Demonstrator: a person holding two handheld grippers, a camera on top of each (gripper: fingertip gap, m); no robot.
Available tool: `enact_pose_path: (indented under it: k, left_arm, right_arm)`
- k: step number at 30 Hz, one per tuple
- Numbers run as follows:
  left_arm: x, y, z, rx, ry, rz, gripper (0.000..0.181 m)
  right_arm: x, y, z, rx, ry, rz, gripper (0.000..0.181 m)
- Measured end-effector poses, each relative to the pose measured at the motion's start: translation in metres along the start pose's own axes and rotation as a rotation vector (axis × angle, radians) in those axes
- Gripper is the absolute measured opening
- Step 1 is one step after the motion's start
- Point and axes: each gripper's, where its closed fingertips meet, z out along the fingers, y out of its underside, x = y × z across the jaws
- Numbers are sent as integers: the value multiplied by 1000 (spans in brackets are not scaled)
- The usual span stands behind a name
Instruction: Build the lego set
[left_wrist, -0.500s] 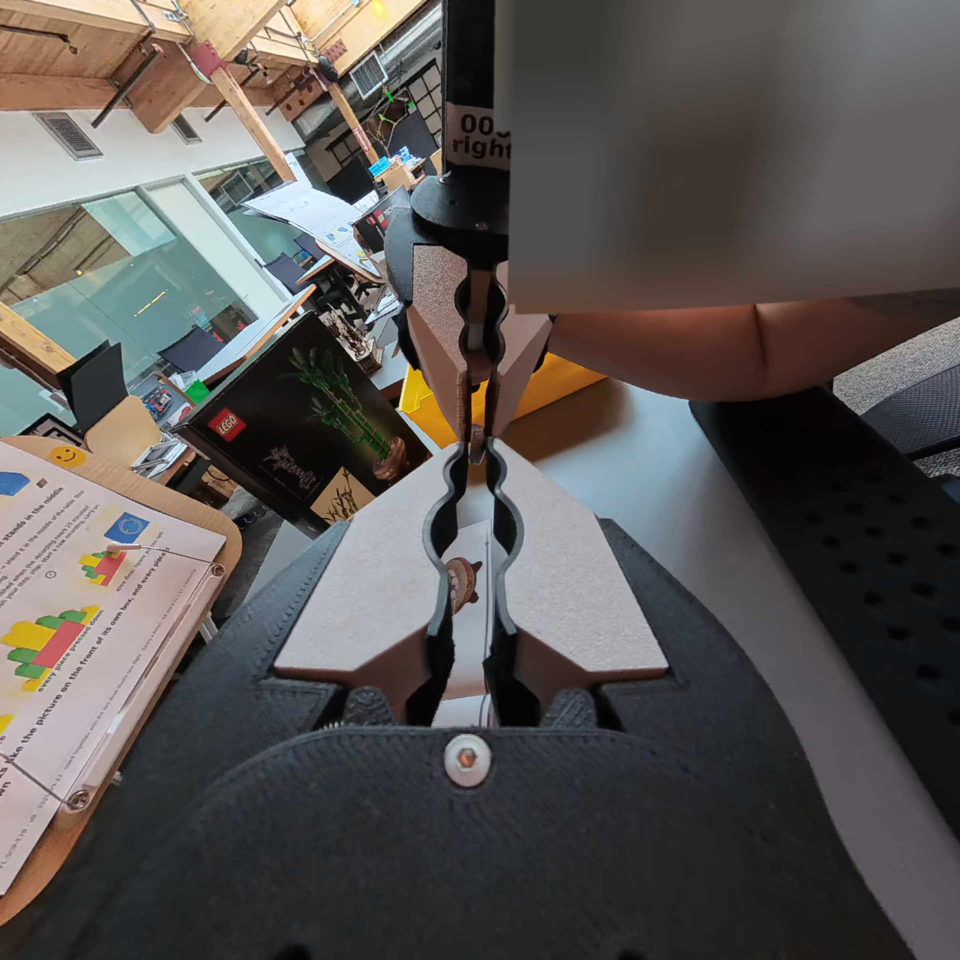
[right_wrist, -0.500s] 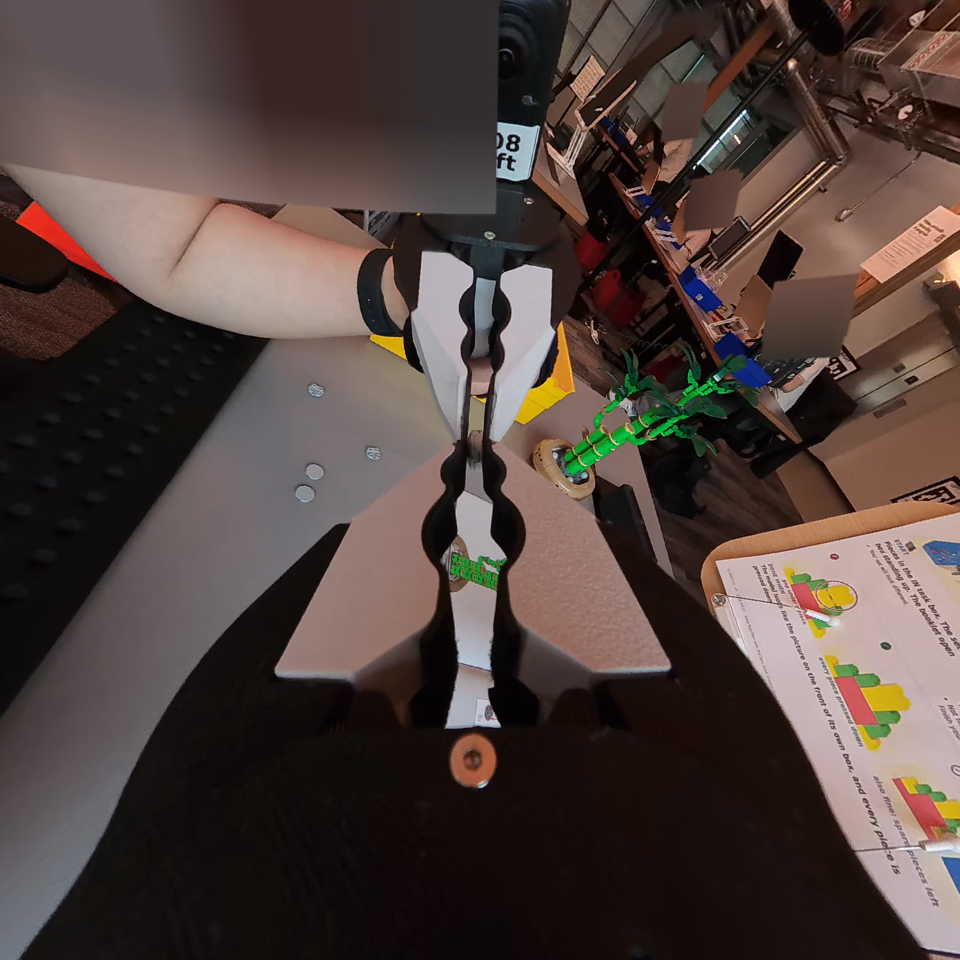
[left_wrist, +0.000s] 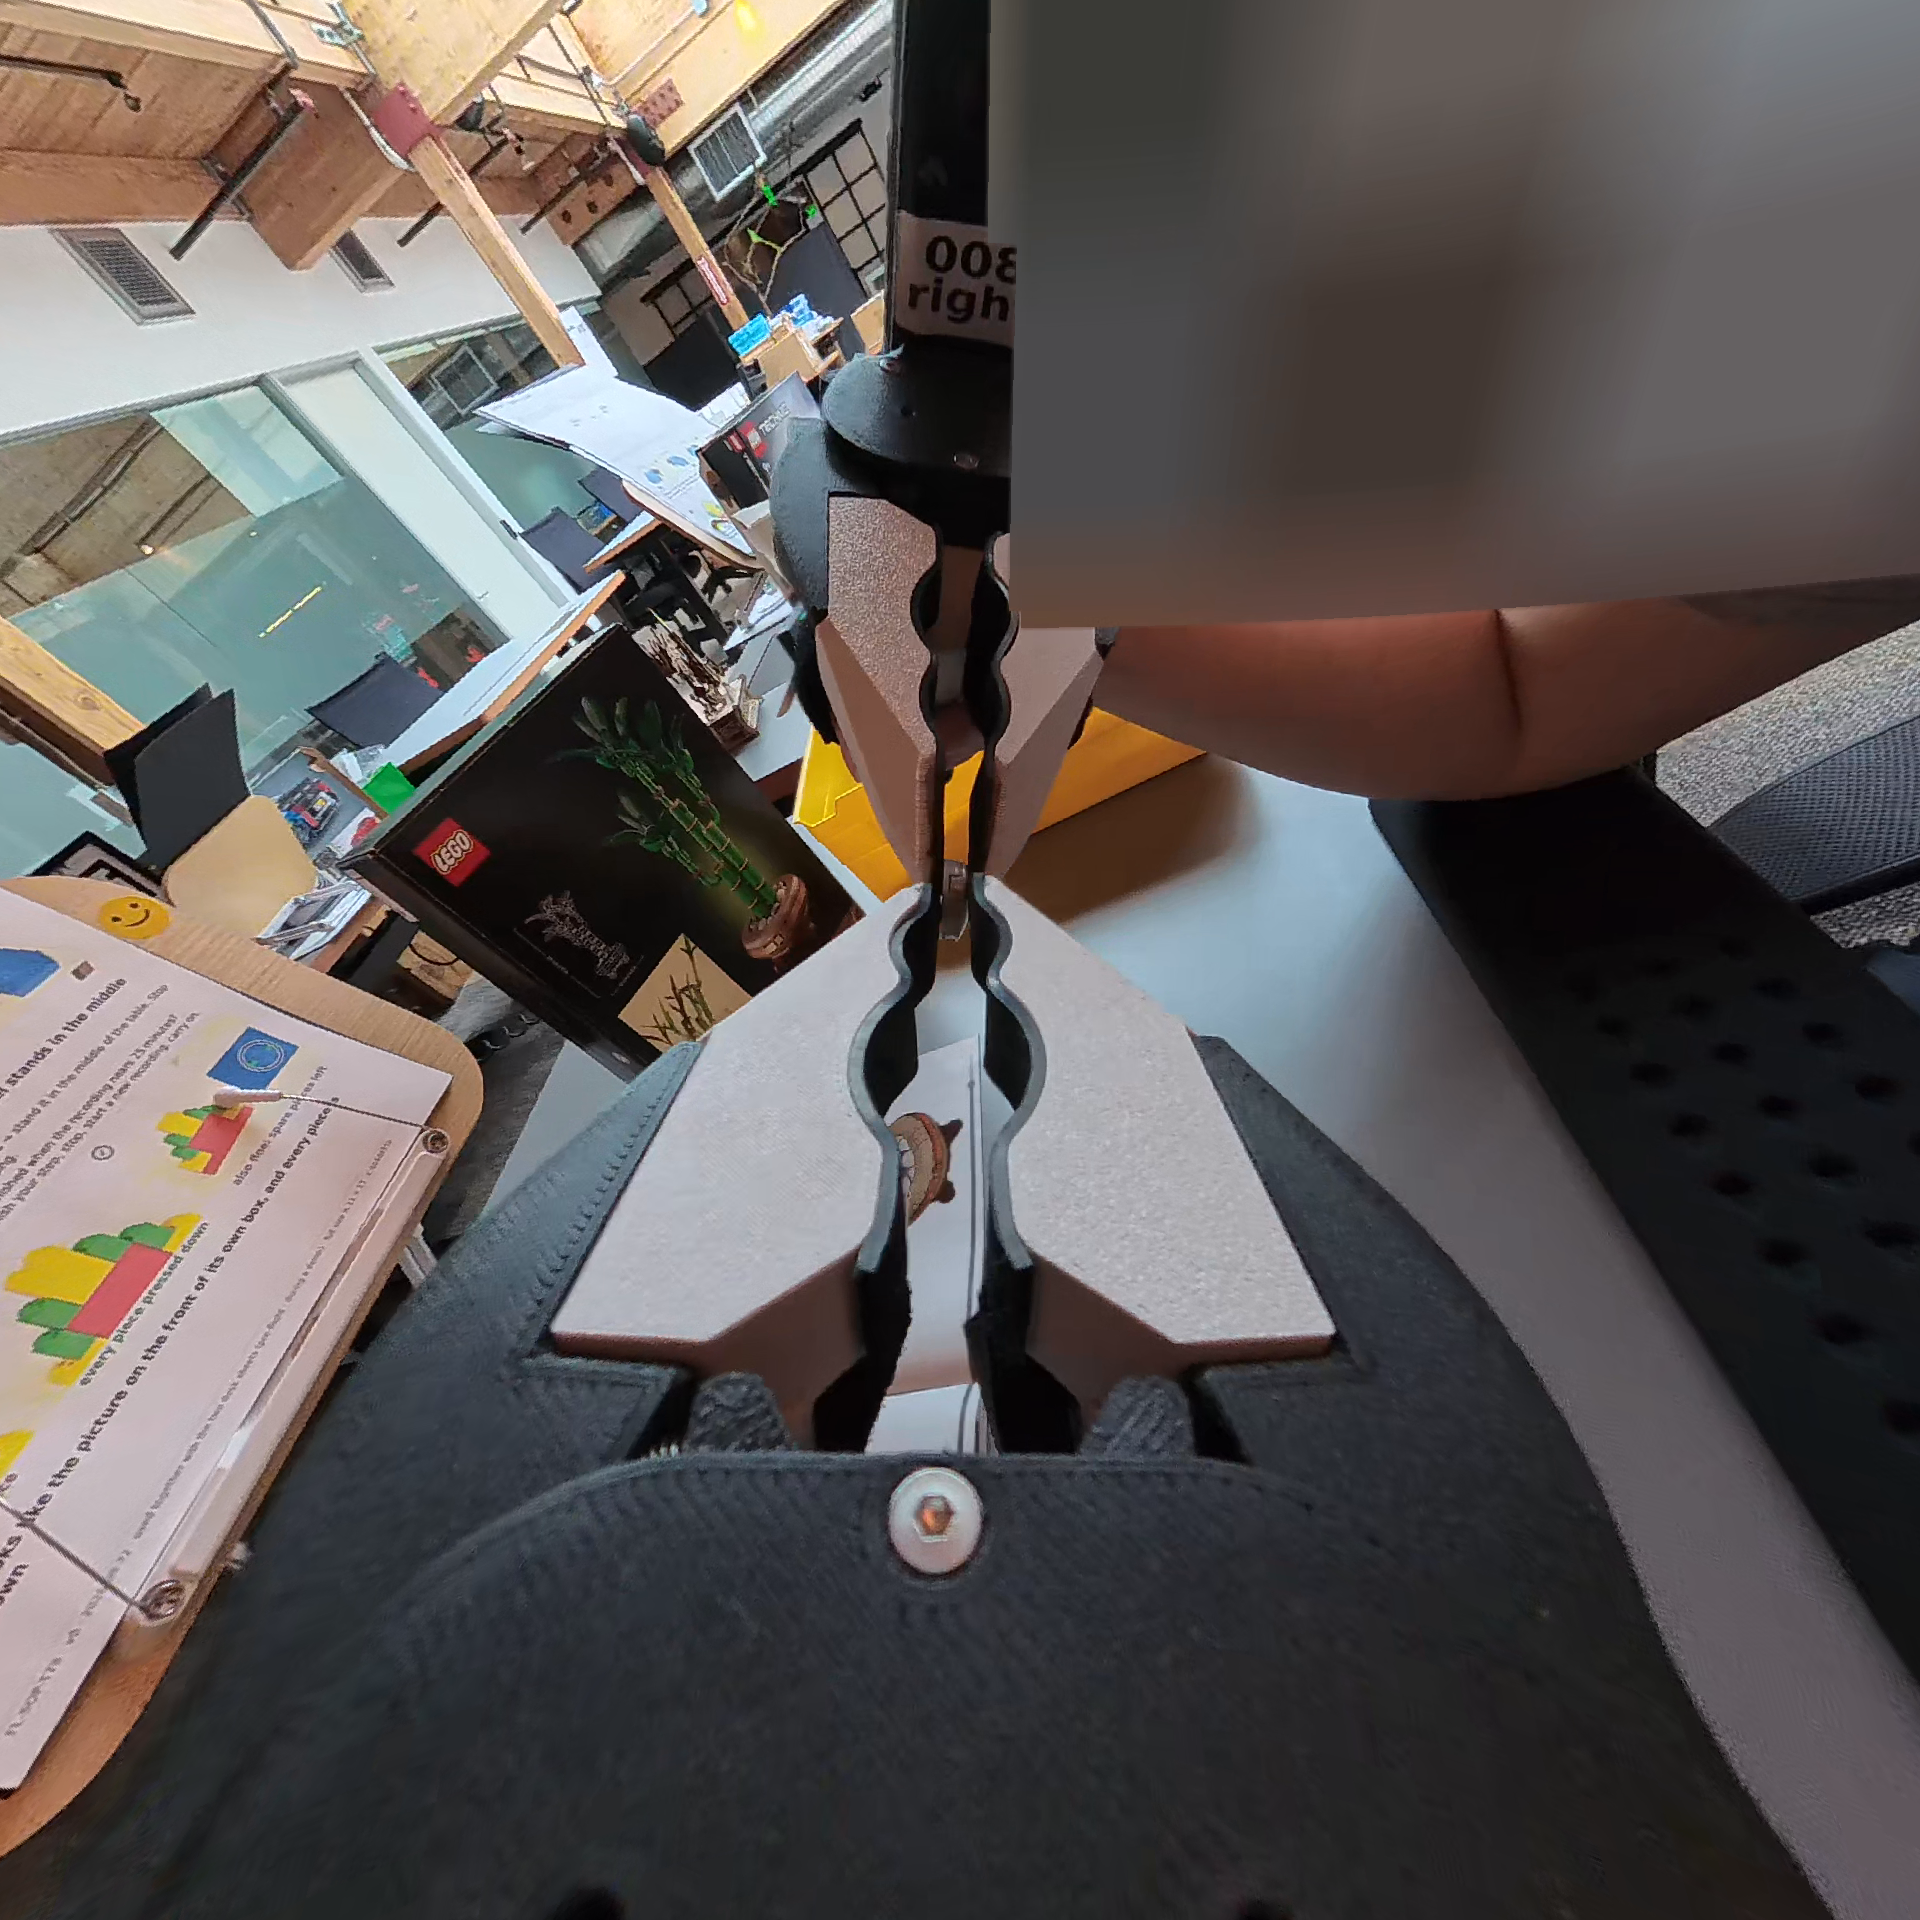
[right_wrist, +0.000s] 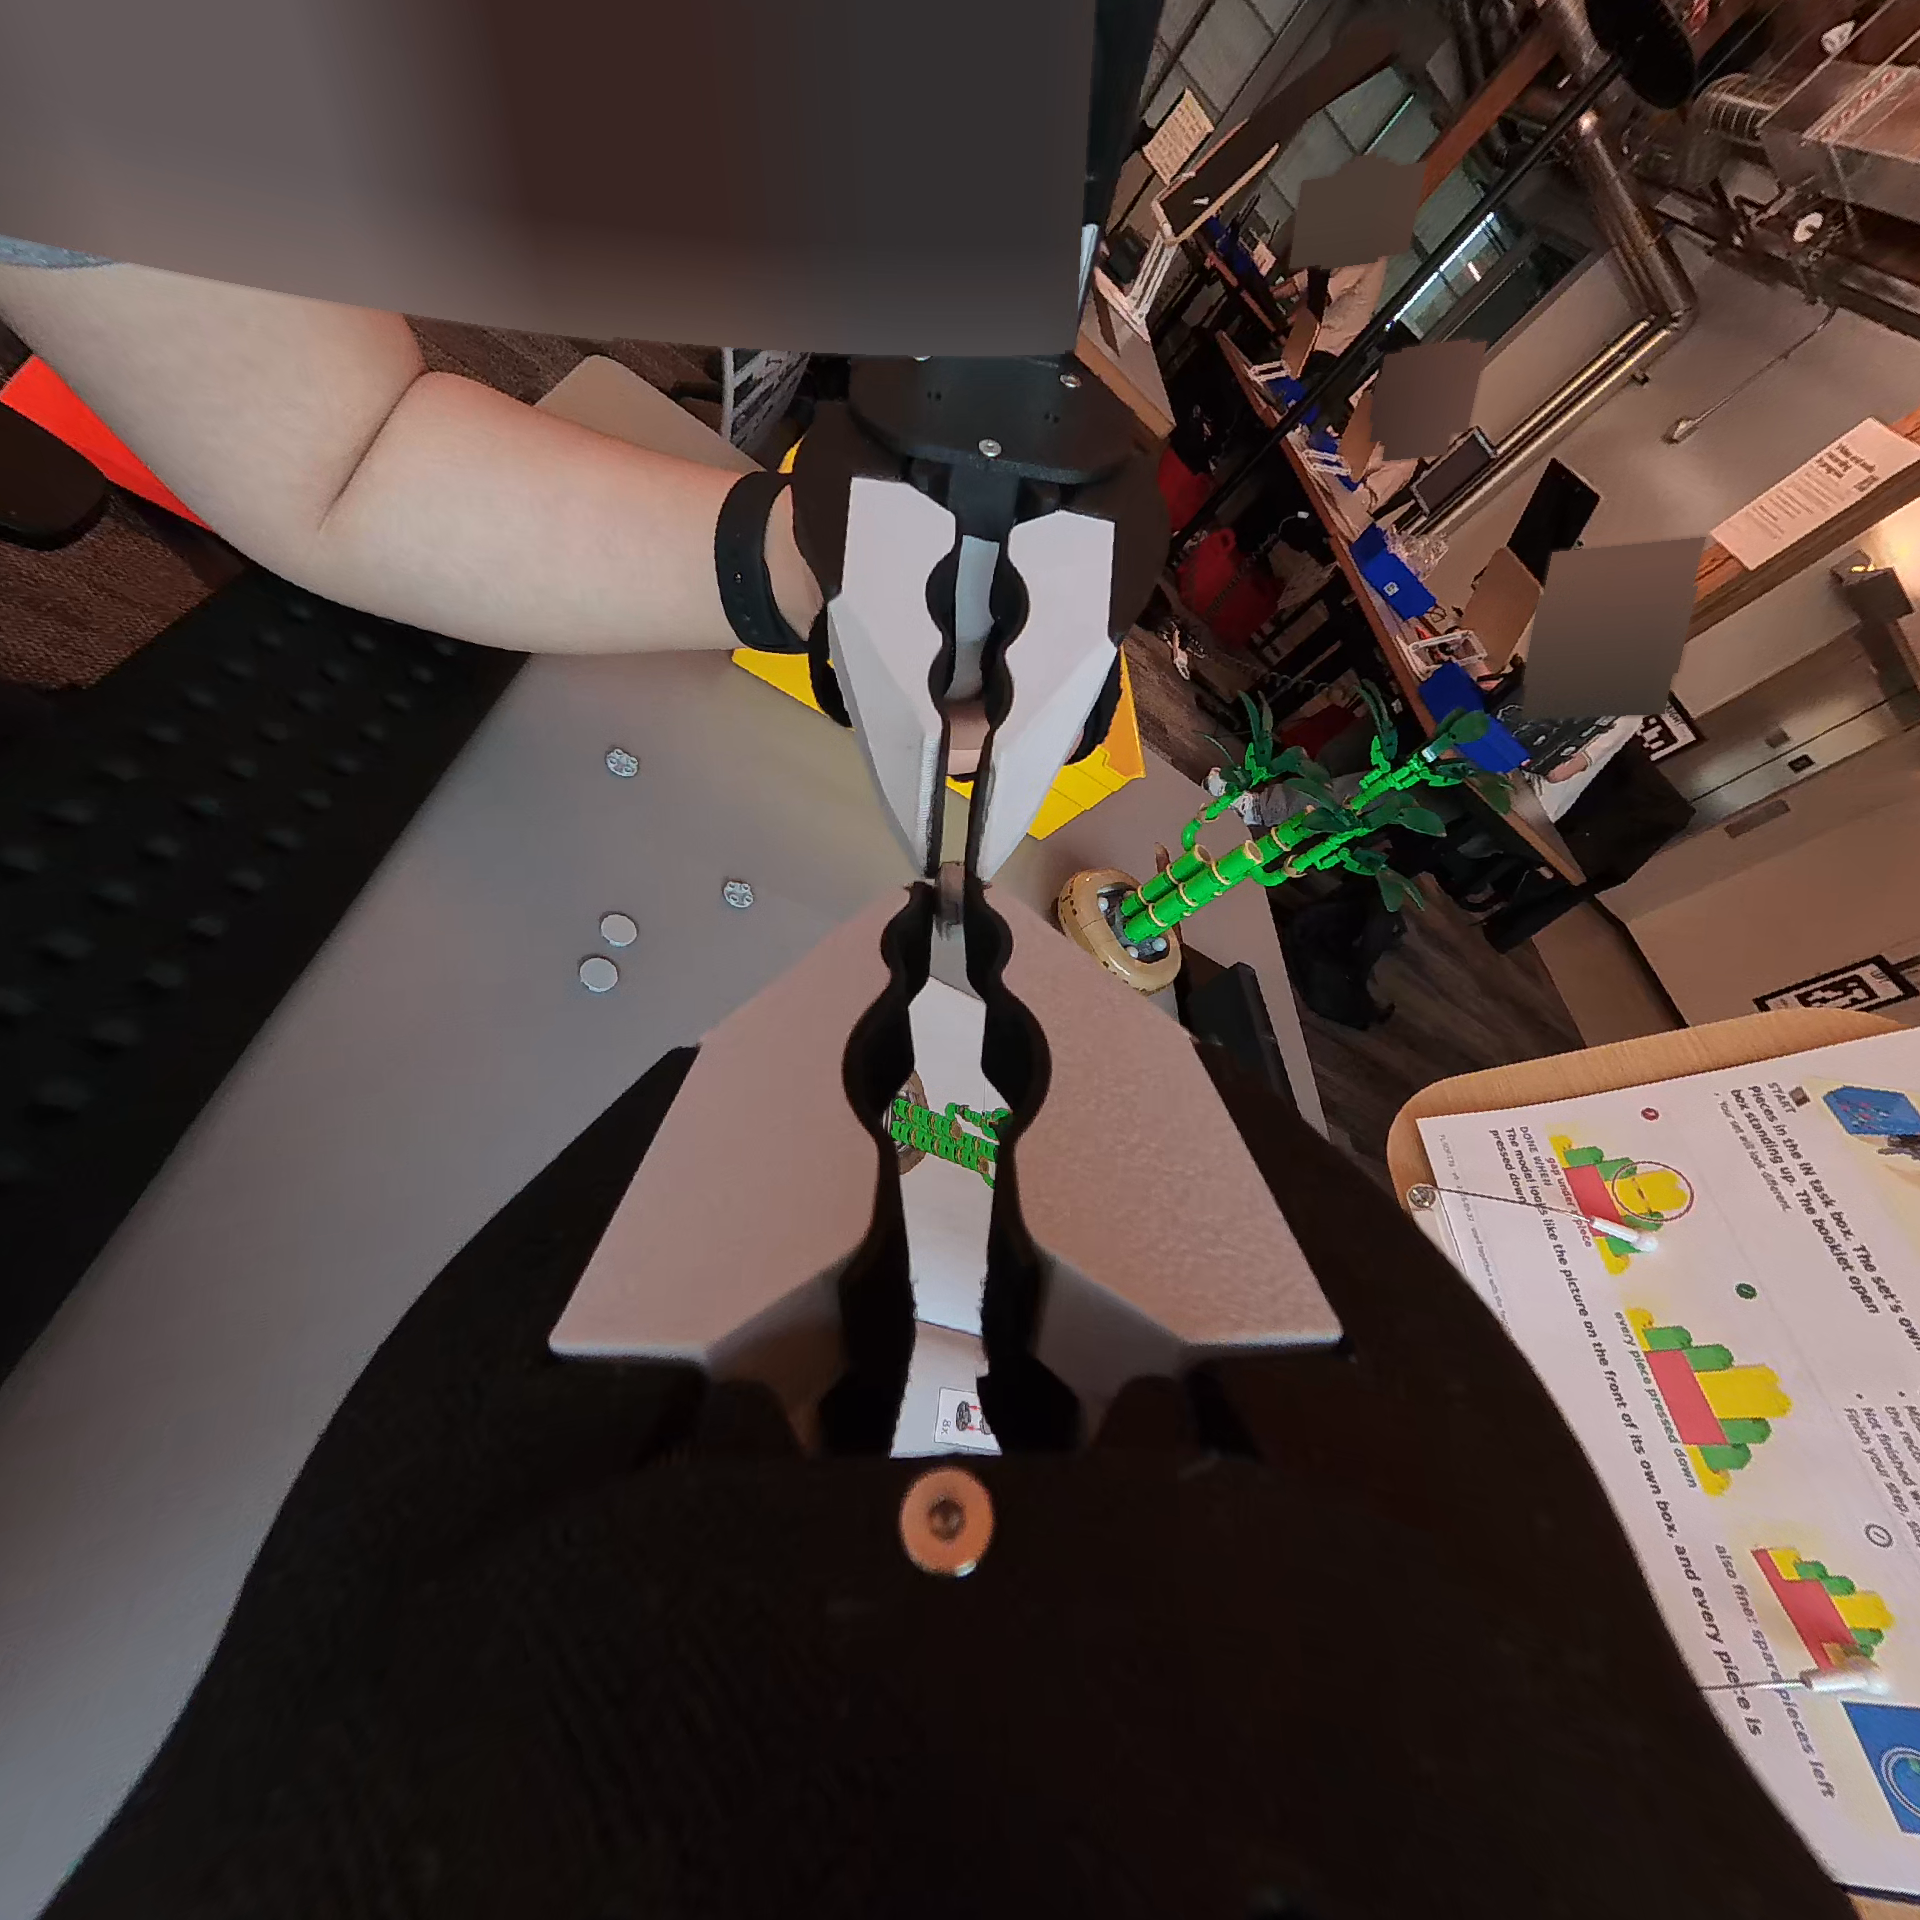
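L gripper & R gripper met tip-to-tip above grey table, both nipped narrow on small grey piece, prob. one shared, bamboo model just beside.

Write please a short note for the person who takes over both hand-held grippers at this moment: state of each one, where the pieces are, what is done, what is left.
Left hand-held gripper: nearly shut, tips on a small grey piece held in the air.
Right hand-held gripper: nearly shut, tip to tip with the left; both seem to pinch that same piece.
Pieces: four small round grey pieces lie loose on the grey table. The green bamboo model stands in its tan pot at the far table edge. The set's box stands behind; the open booklet lies under the grippers.
Done: stalks and leaves are built.
Left: probably fit the held piece, then the loose ones.
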Motion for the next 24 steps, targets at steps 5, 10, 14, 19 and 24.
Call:
enact_pose_path:
  k: [5,10,14,19,24]
  left_arm:
    - [-2,1,1,-14,-18,23,3]
    - [-2,2,2,-22,-19,31,2]
    - [-2,3,2,-30,-16,34,2]
    - [-2,2,2,-27,-17,37,2]
    - [0,2,4,-23,-9,36,2]
  right_arm:
    - [2,1,0,-5,5,12,5]
    - [2,3,-1,-5,-1,23,5]
    - [2,4,-1,-6,-9,34,5]
    - [1,3,-1,-2,-11,35,5]
    - [-1,3,-3,7,-40,72,6]
